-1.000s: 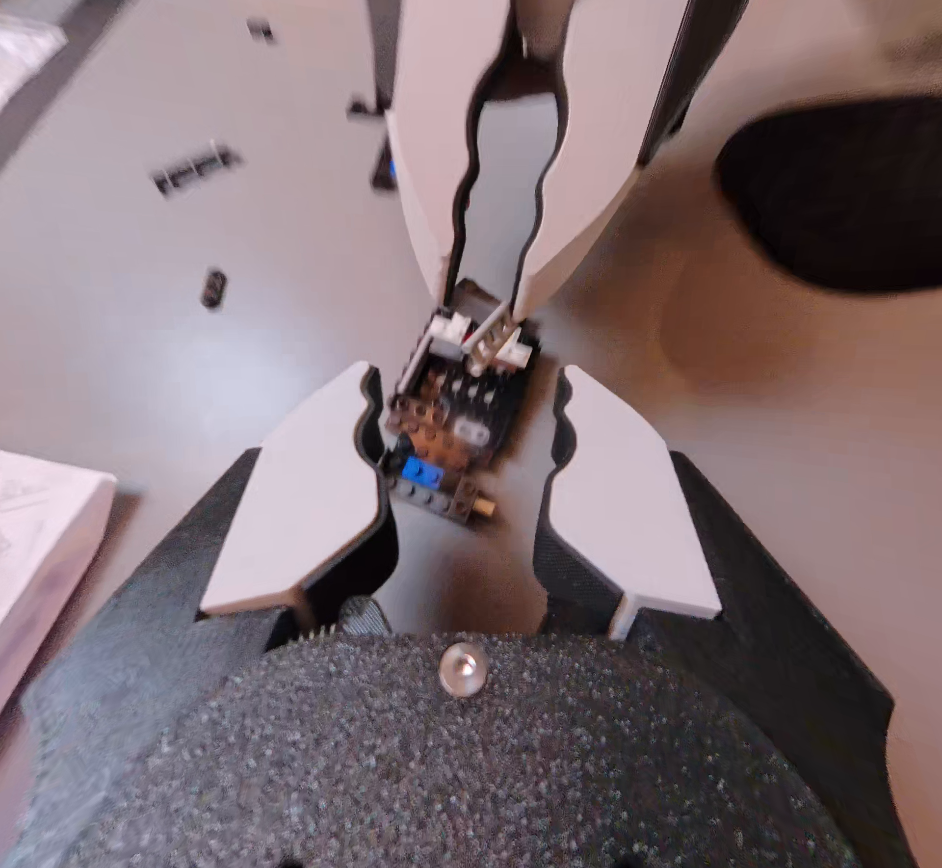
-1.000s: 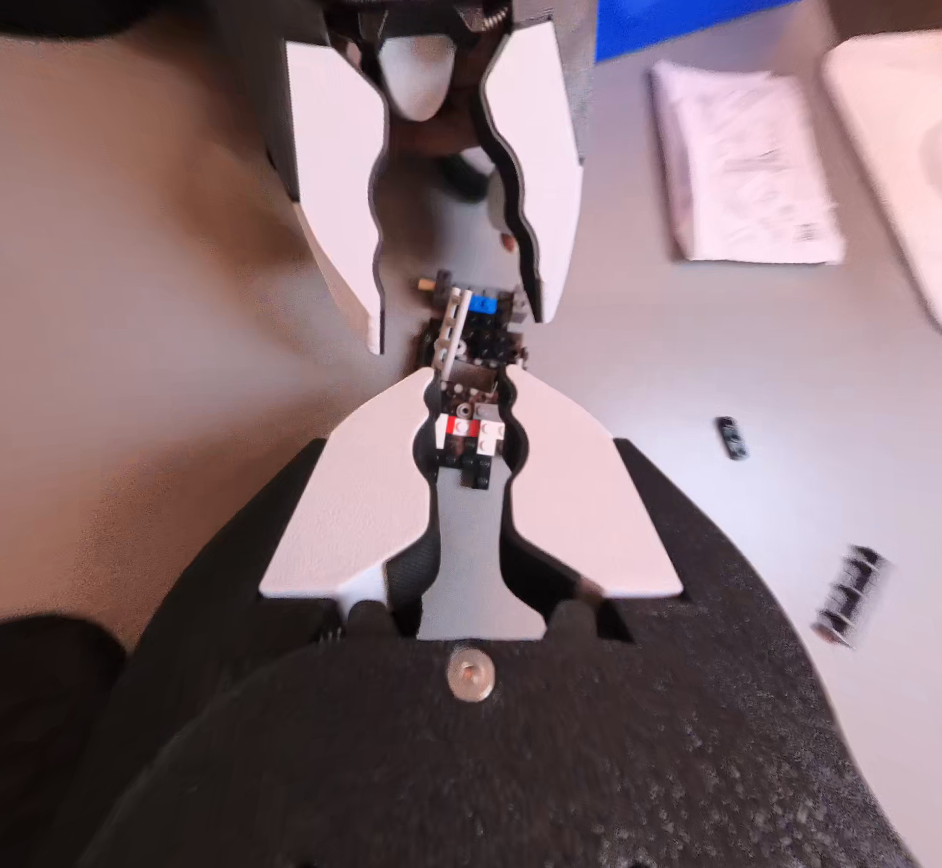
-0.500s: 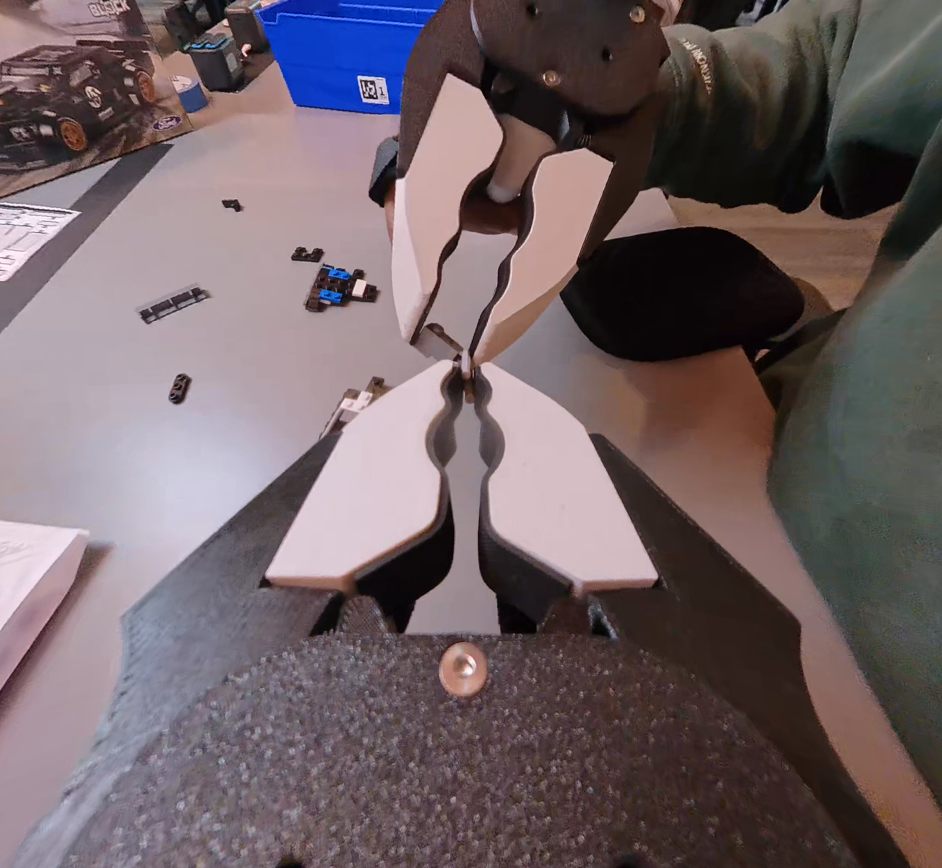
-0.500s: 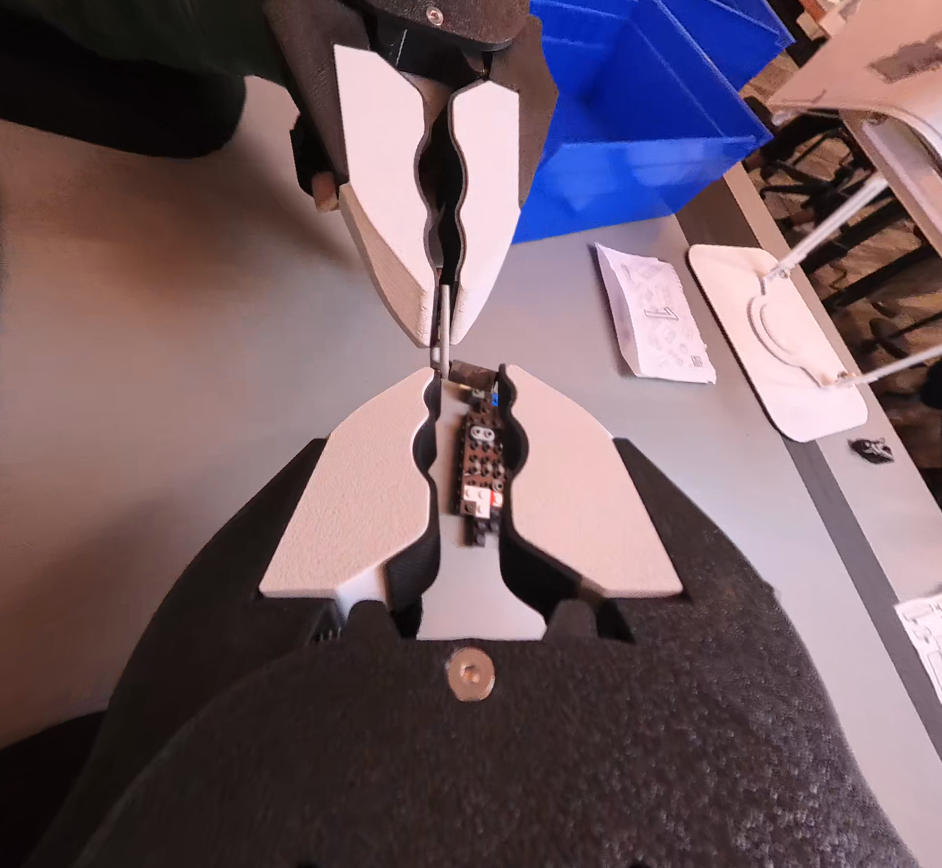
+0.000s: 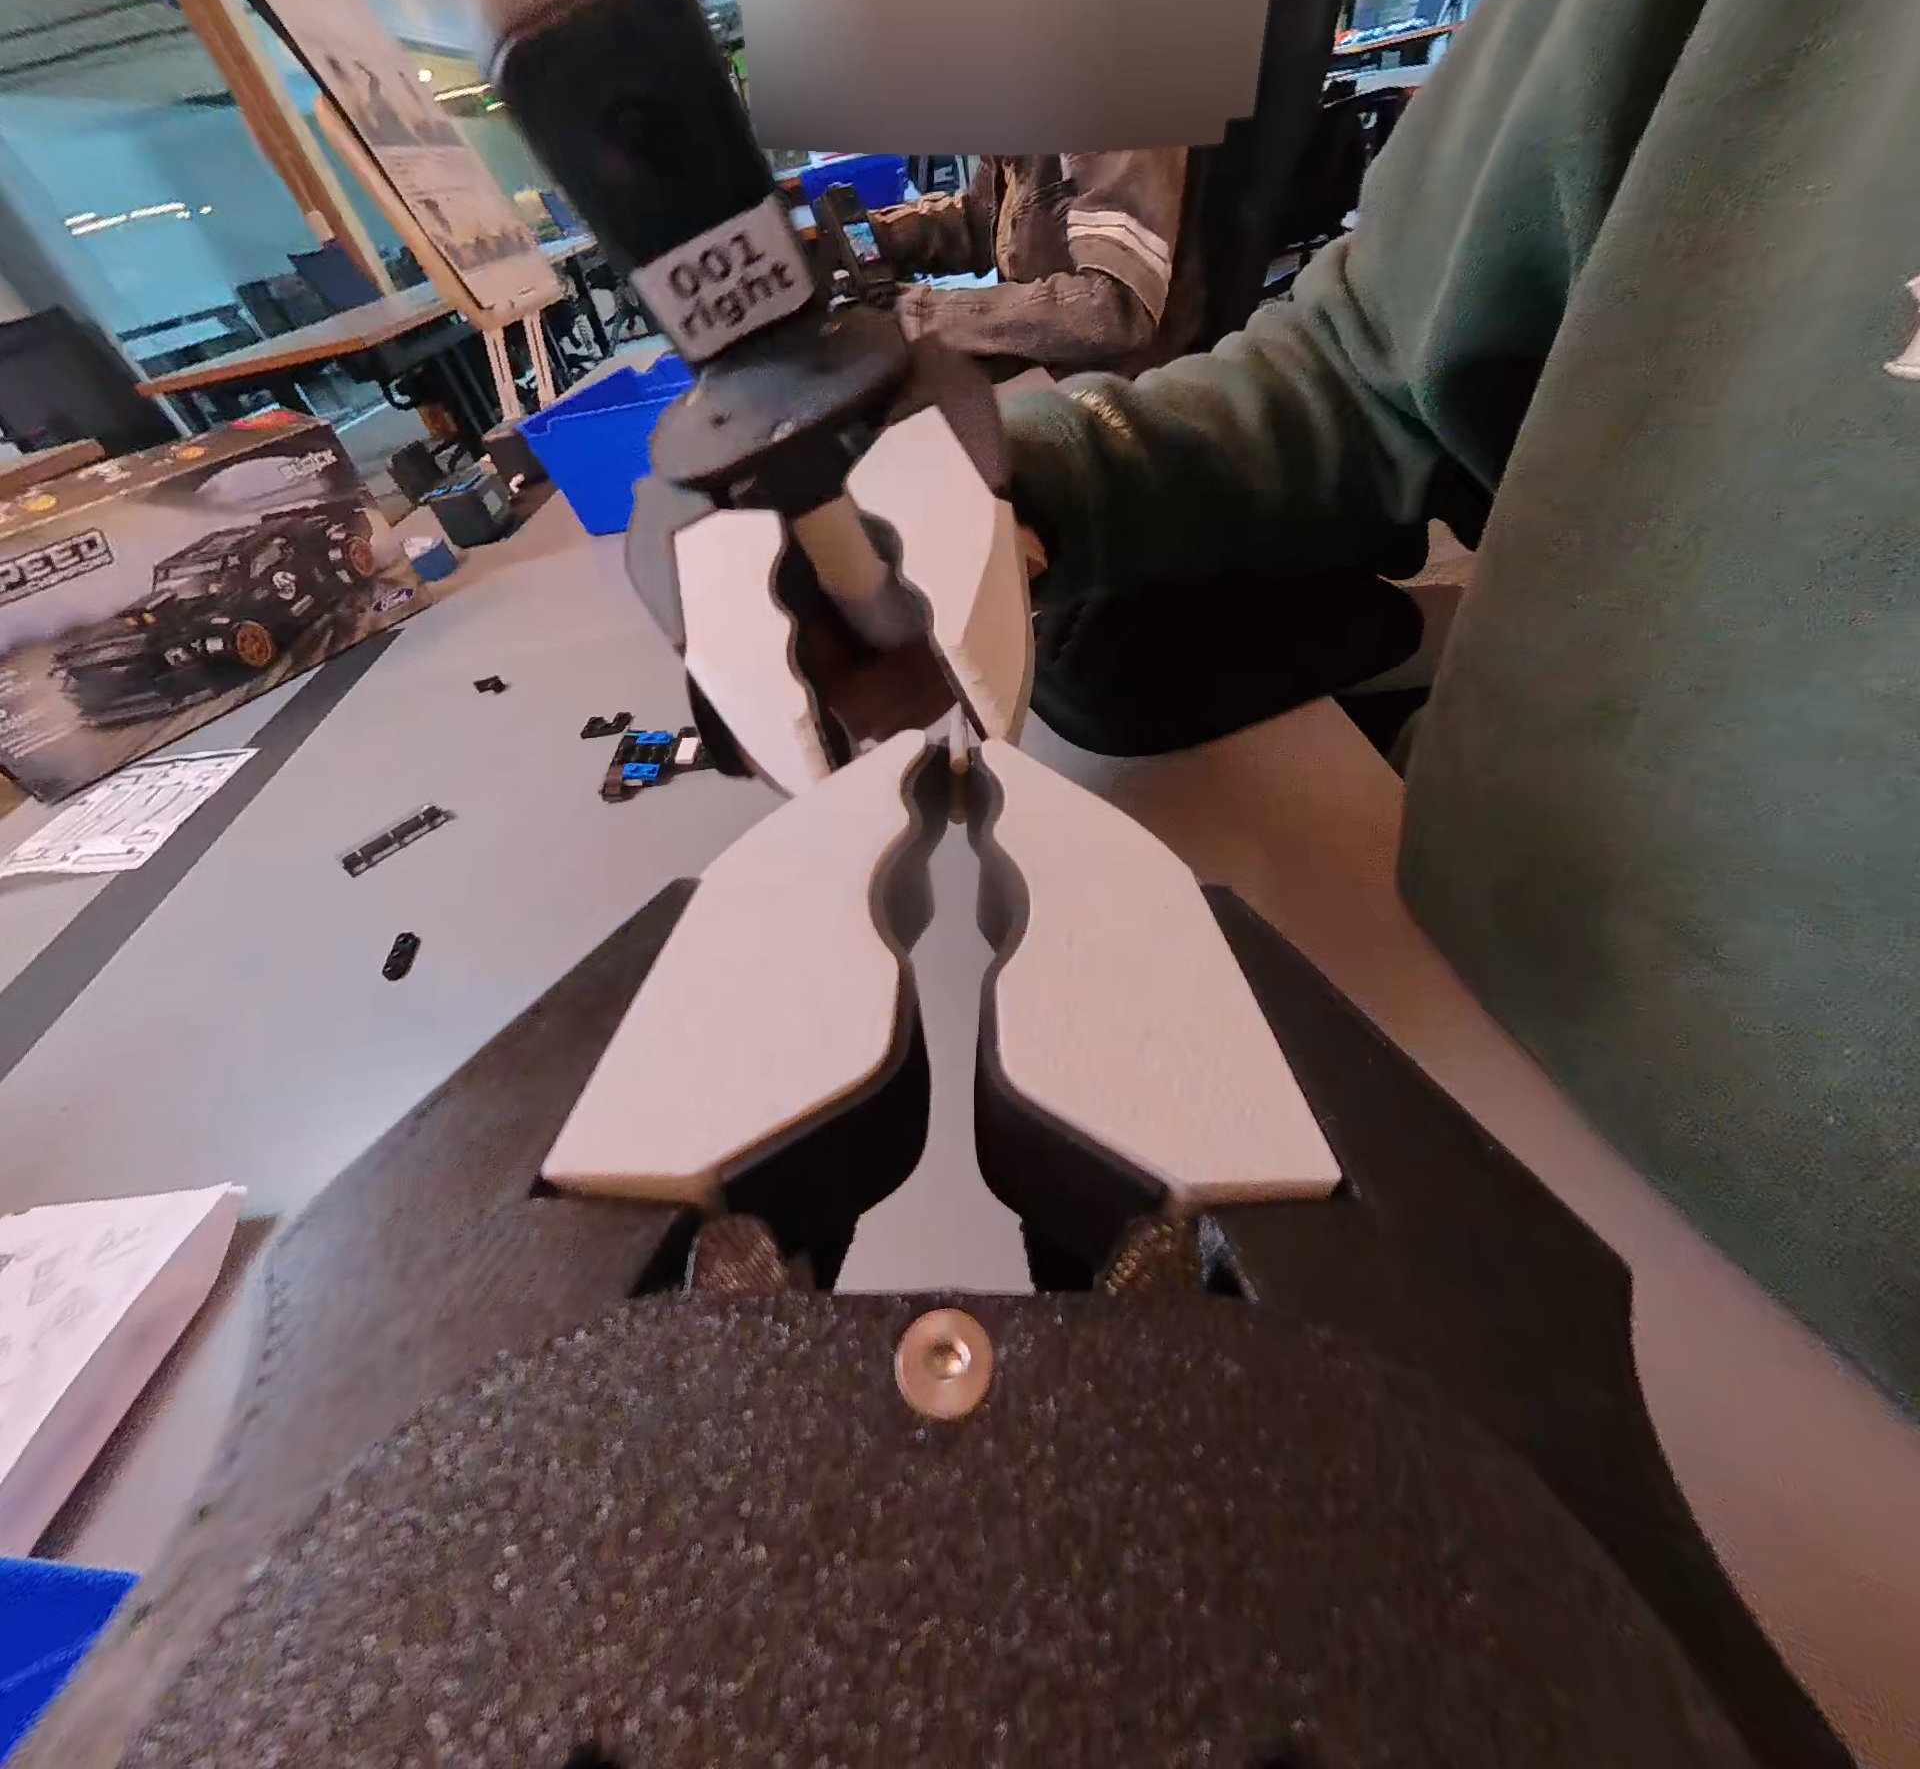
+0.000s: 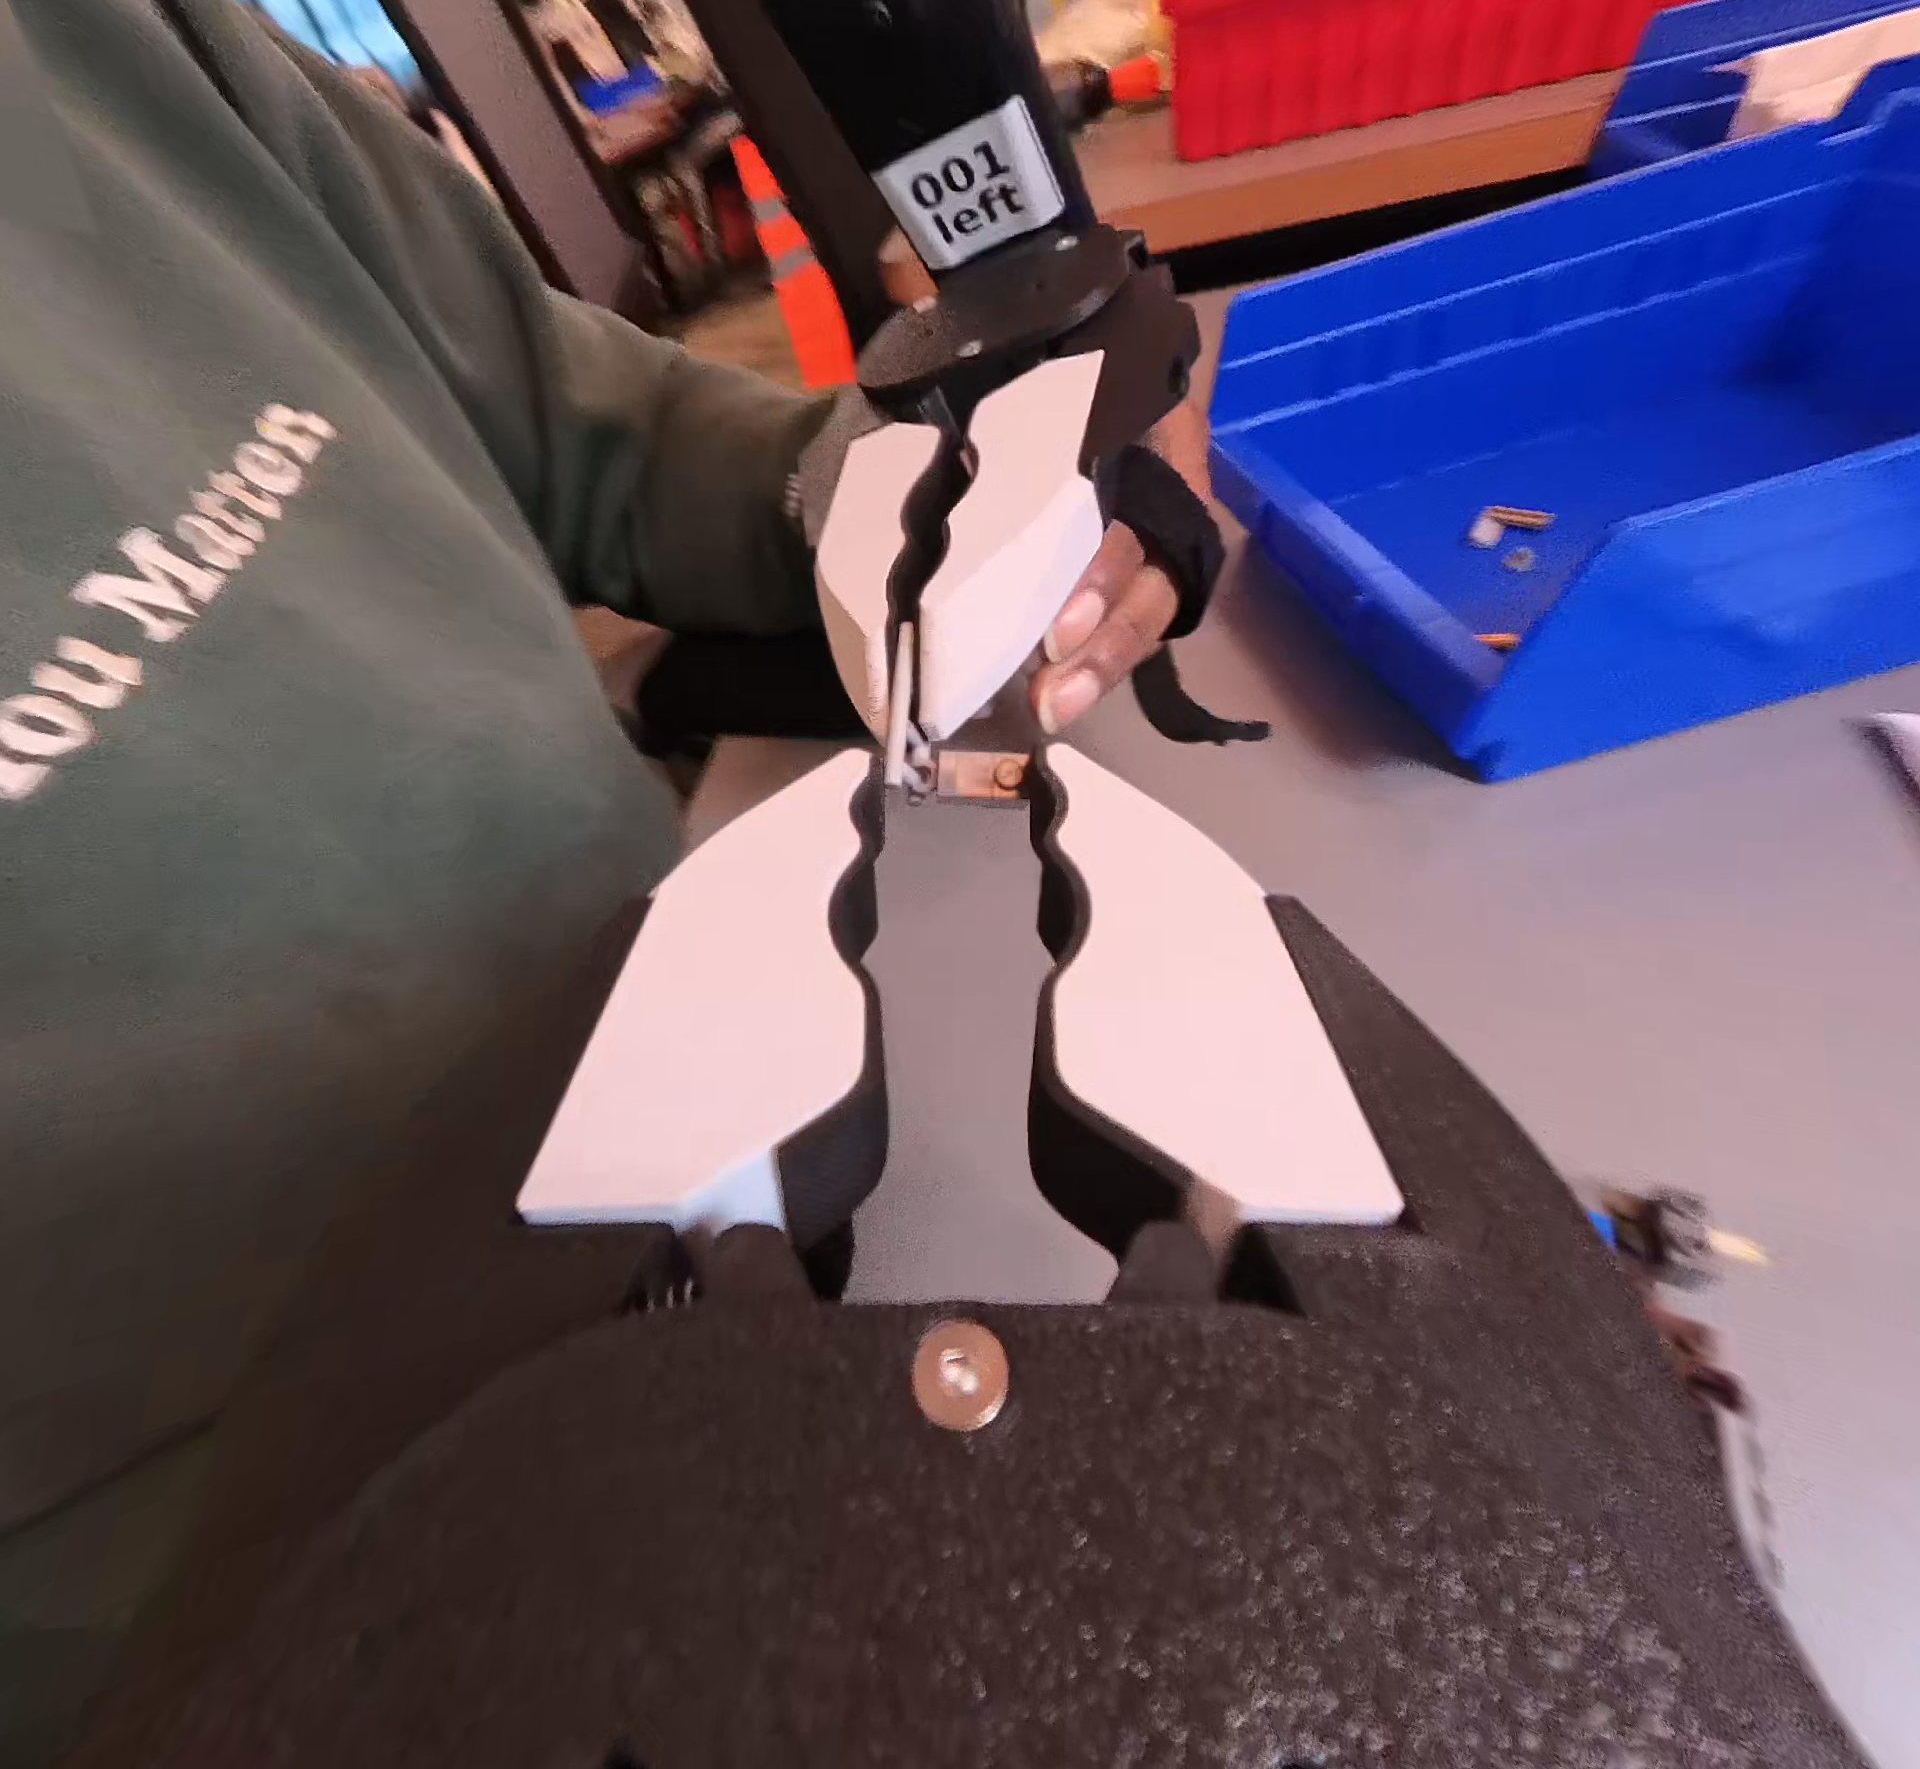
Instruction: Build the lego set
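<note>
My left gripper (image 5: 951,769) is shut on a thin grey bar (image 5: 954,745) at its very tips, held up above the grey table. In the right wrist view the left gripper (image 6: 914,722) points down and the grey bar (image 6: 902,680) sticks out of it. My right gripper (image 6: 958,774) faces it tip to tip and is shut on a small dark brick piece (image 6: 982,774). The bar's lower end touches this piece. The right gripper (image 5: 894,701) also shows in the left wrist view, just behind my left fingertips (image 5: 883,774).
A person's green sleeve (image 5: 1662,680) fills one side. On the table (image 5: 260,1044) lie a black and blue brick cluster (image 5: 644,763), loose black pieces (image 5: 395,841), instruction sheets (image 5: 125,815), a booklet (image 5: 83,1304) and a car-picture box (image 5: 177,576). Blue bins (image 6: 1558,472) stand beside. The tips of both grippers are at nearly the same place.
My left gripper closed on the grey bar. Both grippers rose from the table and tilted up. The long black brick assembly no longer shows between my right fingers; only a short dark piece does.
</note>
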The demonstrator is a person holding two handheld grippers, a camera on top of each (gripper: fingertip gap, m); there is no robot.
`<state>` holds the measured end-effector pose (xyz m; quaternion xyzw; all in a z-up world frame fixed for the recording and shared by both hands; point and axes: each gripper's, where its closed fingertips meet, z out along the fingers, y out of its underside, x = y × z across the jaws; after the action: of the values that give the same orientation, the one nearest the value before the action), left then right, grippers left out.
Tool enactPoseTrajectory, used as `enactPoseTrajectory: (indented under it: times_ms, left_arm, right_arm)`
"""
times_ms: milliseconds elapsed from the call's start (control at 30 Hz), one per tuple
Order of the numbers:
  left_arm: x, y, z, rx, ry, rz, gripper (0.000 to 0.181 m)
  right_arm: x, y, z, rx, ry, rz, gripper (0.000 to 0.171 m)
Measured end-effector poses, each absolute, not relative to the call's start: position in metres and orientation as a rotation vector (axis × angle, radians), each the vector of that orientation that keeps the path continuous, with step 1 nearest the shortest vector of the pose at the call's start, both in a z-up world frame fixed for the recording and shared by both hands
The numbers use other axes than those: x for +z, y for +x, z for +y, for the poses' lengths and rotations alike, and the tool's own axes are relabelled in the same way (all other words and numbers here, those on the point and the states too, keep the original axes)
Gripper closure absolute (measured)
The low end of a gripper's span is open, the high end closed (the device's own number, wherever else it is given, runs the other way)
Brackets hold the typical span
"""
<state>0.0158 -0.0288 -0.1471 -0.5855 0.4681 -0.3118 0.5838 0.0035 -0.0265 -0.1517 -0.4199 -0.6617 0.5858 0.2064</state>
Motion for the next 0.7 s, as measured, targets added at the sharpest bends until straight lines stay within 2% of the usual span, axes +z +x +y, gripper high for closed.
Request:
enactPoseTrajectory:
  times_ms: [367, 467, 567, 700]
  left_arm:
    - [-0.170, 0.014, -0.023, -0.579, -1.348, 1.169, 0.178]
    - [-0.172, 0.016, -0.021, -0.529, -1.338, 1.174, 0.178]
    - [-0.173, 0.016, -0.018, -0.495, -1.335, 1.168, 0.178]
    - [-0.177, 0.013, -0.011, -0.463, -1.359, 1.153, 0.178]
  right_arm:
    - [-0.150, 0.011, -0.016, 2.290, -1.253, -1.608, 0.150]
    - [-0.154, 0.012, -0.014, 2.248, -1.253, -1.629, 0.150]
    - [-0.154, 0.016, -0.004, 2.182, -1.257, -1.622, 0.141]
    - [-0.154, 0.019, 0.006, 2.154, -1.254, -1.580, 0.152]
